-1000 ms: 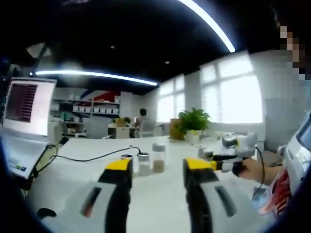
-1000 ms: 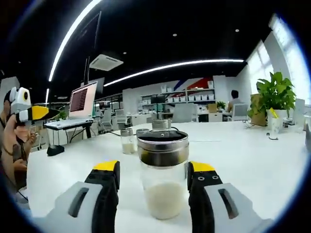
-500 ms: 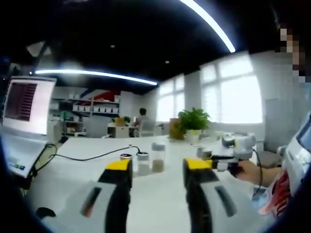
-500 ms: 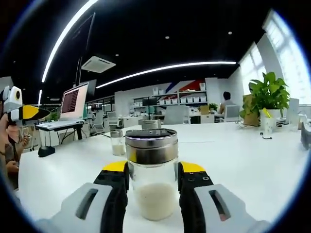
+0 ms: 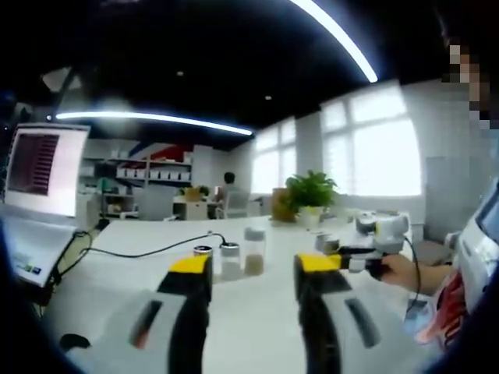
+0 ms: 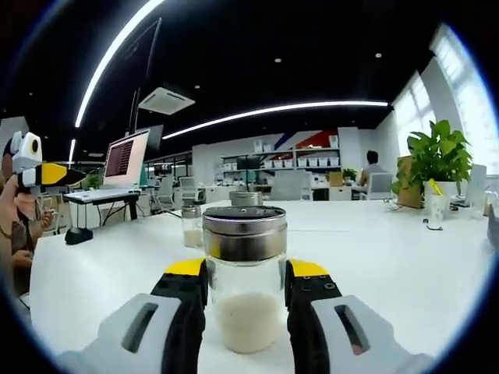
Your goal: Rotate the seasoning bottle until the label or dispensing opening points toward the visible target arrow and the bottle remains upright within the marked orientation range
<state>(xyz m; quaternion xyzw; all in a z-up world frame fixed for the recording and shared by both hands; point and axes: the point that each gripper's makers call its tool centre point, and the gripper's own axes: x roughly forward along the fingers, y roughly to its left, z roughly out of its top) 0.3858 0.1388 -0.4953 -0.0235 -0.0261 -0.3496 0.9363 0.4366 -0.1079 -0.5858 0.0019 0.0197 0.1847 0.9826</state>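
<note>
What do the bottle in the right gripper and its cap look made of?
The seasoning bottle looks like clear glass or hard plastic: the pale powder shows through its wall. Its cap looks like brushed metal, silvery with soft banded reflections. The right gripper is closed on the bottle.

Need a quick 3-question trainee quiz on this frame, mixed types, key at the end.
1. True or false: the right gripper has its jaws against the seasoning bottle.
2. The bottle holds: A) red sauce B) pale powder C) nothing.
3. Fill in: the left gripper is ____, gripping nothing above the white table.

Key: 1 true; 2 B; 3 open.
</note>
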